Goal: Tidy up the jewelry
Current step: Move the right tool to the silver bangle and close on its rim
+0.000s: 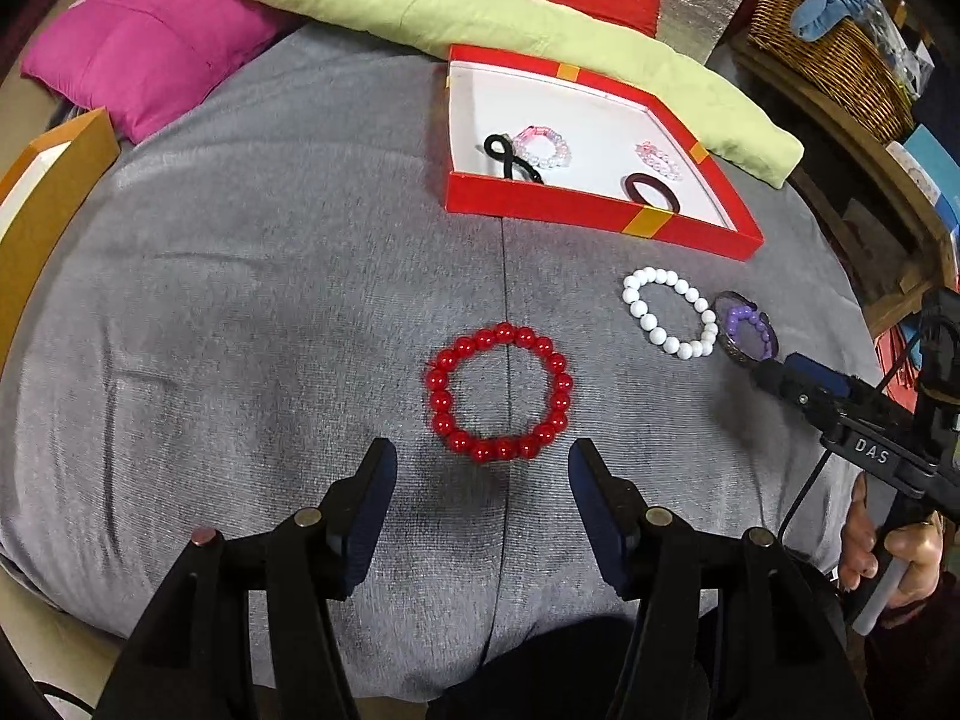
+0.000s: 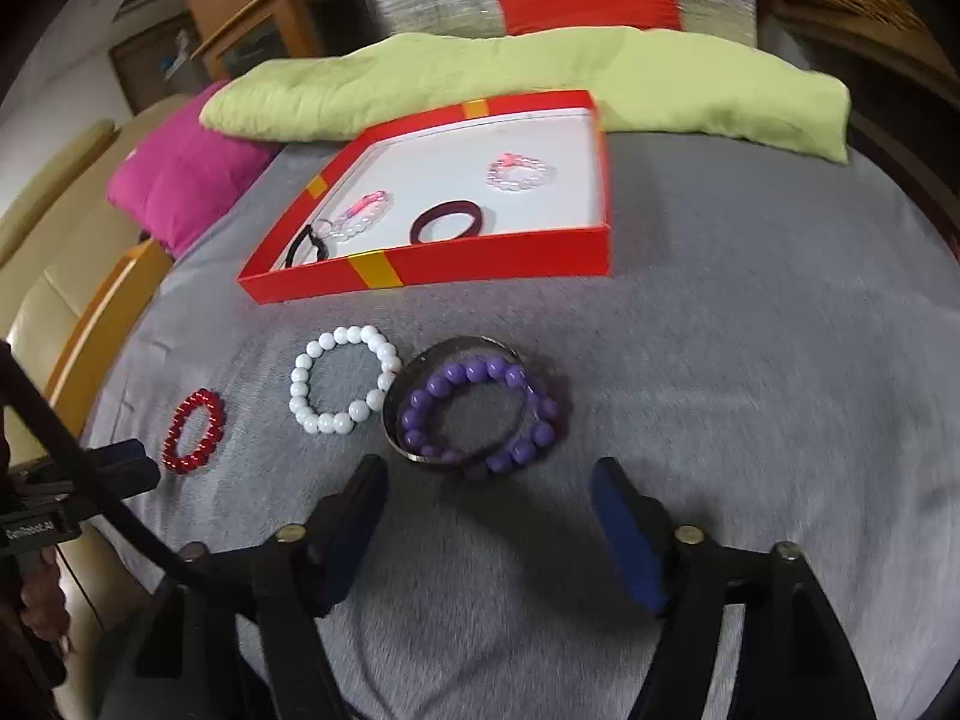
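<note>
Approach step — left gripper (image 1: 483, 468) wide over red bracelet (image 1: 499, 392), right gripper (image 2: 489, 483) wide near purple bracelet (image 2: 480, 414); next, likely close and lift.

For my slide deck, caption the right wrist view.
Open right gripper poised over purple bracelet and bangle, near red box.

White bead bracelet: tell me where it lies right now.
The white bead bracelet lies on the grey cloth, between the red bead bracelet and the purple bead bracelet, before the red box.

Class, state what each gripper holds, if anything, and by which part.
Nothing is held. The left gripper is open before the red bracelet; the right gripper is open before the purple bracelet.
</note>
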`<state>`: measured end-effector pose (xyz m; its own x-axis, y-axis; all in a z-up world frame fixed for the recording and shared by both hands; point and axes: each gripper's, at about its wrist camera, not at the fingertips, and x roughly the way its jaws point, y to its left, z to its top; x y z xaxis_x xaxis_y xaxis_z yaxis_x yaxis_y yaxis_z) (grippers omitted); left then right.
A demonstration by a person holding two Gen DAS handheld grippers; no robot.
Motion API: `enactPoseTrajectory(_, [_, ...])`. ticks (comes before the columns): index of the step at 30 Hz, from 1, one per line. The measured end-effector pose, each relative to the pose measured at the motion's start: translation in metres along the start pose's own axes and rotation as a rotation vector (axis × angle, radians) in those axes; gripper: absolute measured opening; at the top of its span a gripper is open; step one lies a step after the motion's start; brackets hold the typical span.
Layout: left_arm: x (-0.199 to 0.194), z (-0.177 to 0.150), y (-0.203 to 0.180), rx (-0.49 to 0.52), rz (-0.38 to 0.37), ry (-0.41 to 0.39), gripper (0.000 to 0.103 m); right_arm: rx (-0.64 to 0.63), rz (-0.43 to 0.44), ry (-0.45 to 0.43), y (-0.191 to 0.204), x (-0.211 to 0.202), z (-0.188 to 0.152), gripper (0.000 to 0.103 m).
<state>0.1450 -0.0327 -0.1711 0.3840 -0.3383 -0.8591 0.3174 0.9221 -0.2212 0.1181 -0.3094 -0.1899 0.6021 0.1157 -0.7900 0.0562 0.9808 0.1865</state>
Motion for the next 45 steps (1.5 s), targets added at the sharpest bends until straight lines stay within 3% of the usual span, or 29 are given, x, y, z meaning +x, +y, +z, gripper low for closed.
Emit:
enactPoseTrajectory(6, [0.0,0.002,0.002,-0.016,-0.01,0.001,0.06,-0.078,-0.014,-0.008,0.005,0.006,0.0,0.074])
enactPoseTrajectory(8, [-0.001,0.003,0.001,-0.015,-0.017,0.0,0.06,-0.089,-0.024,-0.023,0.003,0.005,-0.003,0.064])
enactPoseTrajectory(10, [0.0,0.003,0.001,-0.018,-0.017,0.003,0.061,-0.088,-0.03,-0.033,0.0,0.004,-0.004,0.043])
enactPoseTrajectory(13, [0.0,0.002,0.001,-0.022,-0.018,0.008,0.06,-0.045,-0.031,-0.036,-0.01,0.001,-0.002,0.02])
enactPoseTrajectory(16, [-0.002,0.002,0.002,-0.026,-0.015,0.004,0.06,0.046,-0.036,-0.041,-0.027,-0.002,-0.003,0.011])
enactPoseTrajectory(21, [-0.003,0.003,0.004,-0.038,-0.018,0.002,0.06,0.137,-0.059,-0.071,-0.044,-0.015,-0.007,0.011])
enactPoseTrajectory(24, [0.0,0.001,0.002,-0.035,-0.019,0.008,0.06,0.138,0.009,-0.074,-0.04,-0.023,-0.003,0.016])
enactPoseTrajectory(26, [0.001,0.0,0.001,-0.034,-0.022,0.013,0.061,0.113,0.032,-0.076,-0.032,-0.025,0.0,0.031])
enactPoseTrajectory(28, [0.0,0.0,0.001,-0.034,-0.022,0.013,0.061,0.049,0.016,-0.079,-0.018,-0.024,0.002,0.078])
enactPoseTrajectory(29, [0.0,0.0,0.002,-0.036,-0.022,0.011,0.06,0.019,-0.001,-0.081,-0.011,-0.023,0.002,0.083])
enactPoseTrajectory(32, [-0.002,0.002,0.004,-0.044,-0.024,0.009,0.061,-0.093,-0.02,-0.102,0.008,-0.02,0.002,0.083])
enactPoseTrajectory(37, [-0.002,0.002,0.007,-0.053,-0.029,0.011,0.06,-0.237,-0.071,-0.059,0.028,0.001,0.011,0.083])
enactPoseTrajectory(41, [-0.002,0.003,0.009,-0.063,-0.035,0.015,0.06,-0.294,-0.123,-0.037,0.027,0.021,0.024,0.081])
enactPoseTrajectory(43, [-0.002,0.003,0.009,-0.066,-0.038,0.017,0.061,-0.279,-0.107,-0.003,0.022,0.03,0.028,0.066])
enactPoseTrajectory(45, [-0.002,0.003,0.009,-0.065,-0.037,0.017,0.061,-0.246,-0.081,-0.002,0.019,0.032,0.03,0.064])
